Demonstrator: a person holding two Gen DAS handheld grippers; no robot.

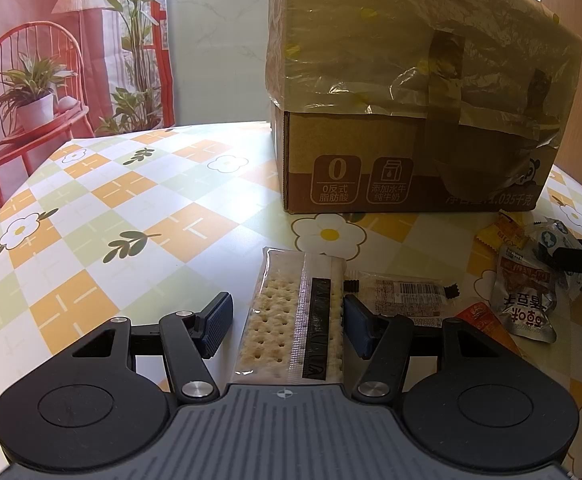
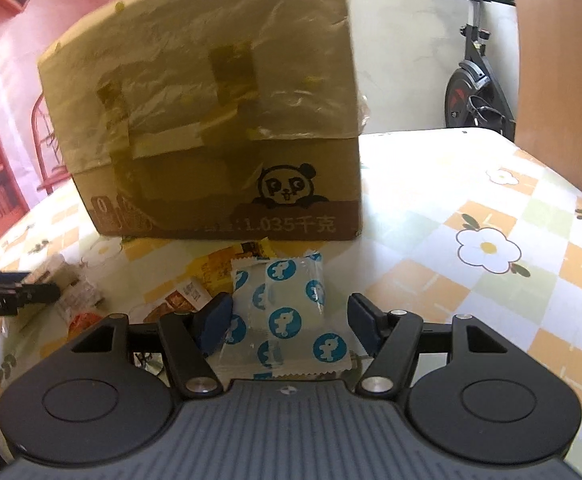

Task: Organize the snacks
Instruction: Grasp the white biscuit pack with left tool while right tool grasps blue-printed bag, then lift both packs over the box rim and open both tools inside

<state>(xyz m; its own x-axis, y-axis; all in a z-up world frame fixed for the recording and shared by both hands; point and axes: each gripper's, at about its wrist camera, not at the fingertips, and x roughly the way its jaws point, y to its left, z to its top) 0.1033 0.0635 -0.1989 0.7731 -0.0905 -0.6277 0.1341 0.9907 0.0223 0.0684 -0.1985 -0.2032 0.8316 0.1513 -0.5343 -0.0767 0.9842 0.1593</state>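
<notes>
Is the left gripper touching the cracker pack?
Cannot tell. In the left wrist view the cracker pack lies between the left gripper fingers; one side shows table, the other finger meets the pack's edge.

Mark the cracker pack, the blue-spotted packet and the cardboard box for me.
cracker pack (image 1: 279, 320): left wrist view, on the visible crackers.
blue-spotted packet (image 2: 287, 300): right wrist view, middle of the wrapper.
cardboard box (image 2: 227, 196): right wrist view, bare front wall beside the panda print.

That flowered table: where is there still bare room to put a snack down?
Bare tablecloth lies left of the cardboard box, and more to its right. In front of the box it is crowded: cracker pack, blue-spotted packets, other wrappers.
</notes>
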